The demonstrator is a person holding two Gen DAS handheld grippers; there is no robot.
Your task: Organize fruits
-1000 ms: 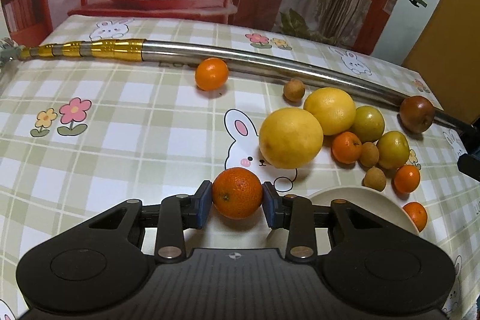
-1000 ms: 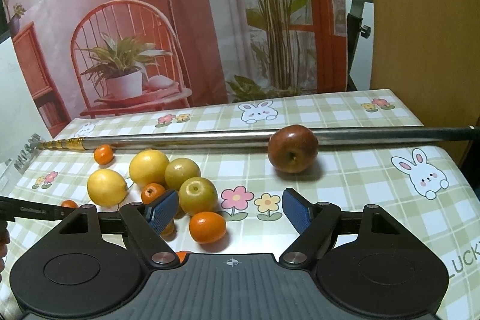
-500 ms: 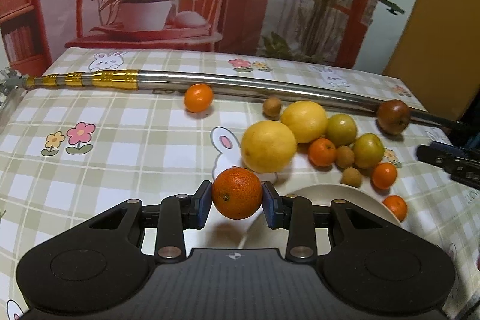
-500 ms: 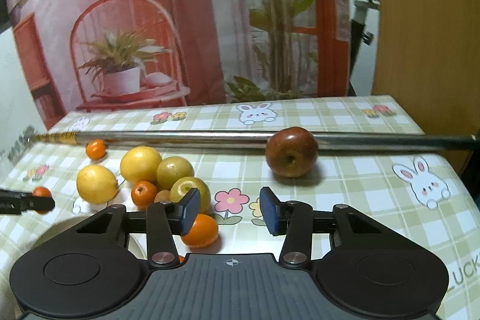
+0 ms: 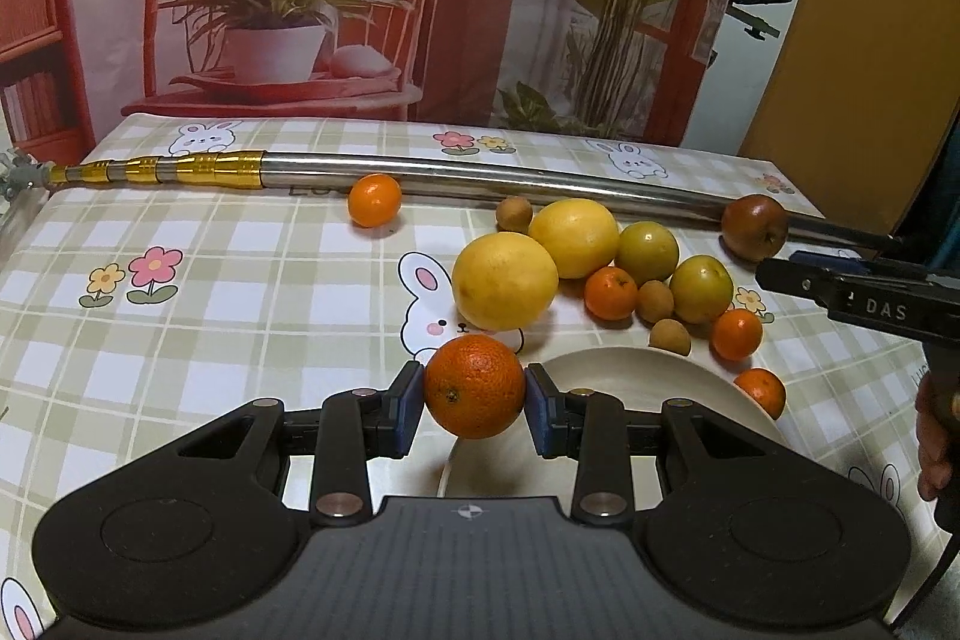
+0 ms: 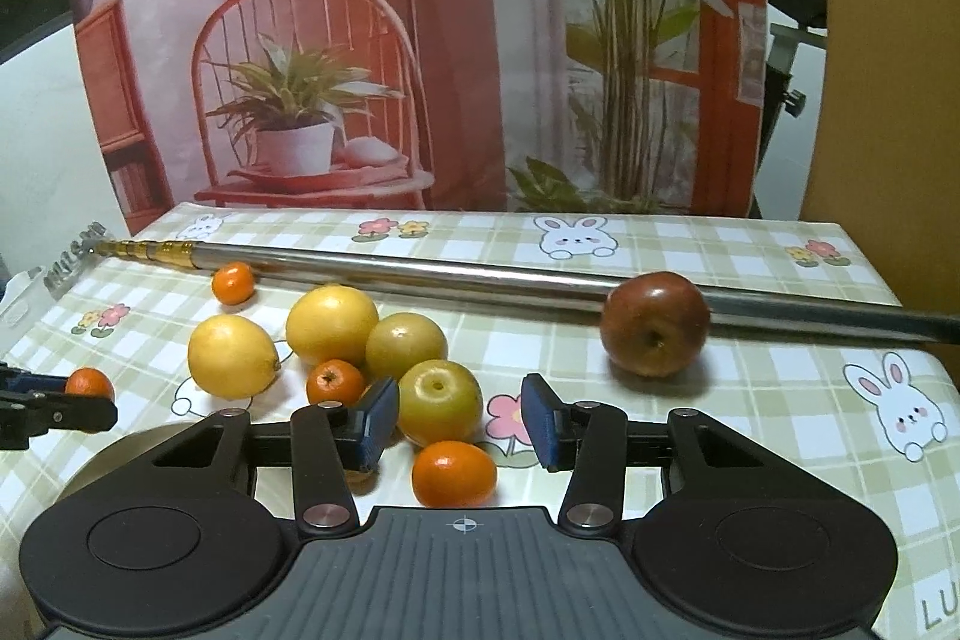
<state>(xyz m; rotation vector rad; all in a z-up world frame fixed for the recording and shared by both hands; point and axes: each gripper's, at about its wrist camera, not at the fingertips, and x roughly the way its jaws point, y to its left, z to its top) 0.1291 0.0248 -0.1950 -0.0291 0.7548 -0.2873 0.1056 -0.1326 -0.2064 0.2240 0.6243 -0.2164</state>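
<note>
Your left claw (image 5: 474,403) has the orange (image 5: 474,385) pinched squarely between both blue pads, held in the air just over the near rim of the white plate (image 5: 648,376). Your right claw (image 6: 459,424) is empty, jaws standing partly apart, nothing pressed between them; the green fruit (image 6: 439,402) and a small mandarin (image 6: 454,473) sit on the tabletop (image 6: 750,400) beyond its tips.

Watch the risks here. The orange is round and gripped at its widest line, so a tilt or a loosening squeeze could let it roll out and miss the plate. Let go too high and it may bounce off the shallow rim into the lemons (image 5: 504,289). On the right, those pads are close to a tight cluster: nudge one fruit and the neighbours scatter. The apple (image 6: 654,331) rests against the metal pole (image 6: 420,274), and a knock there could send it rolling.
</note>
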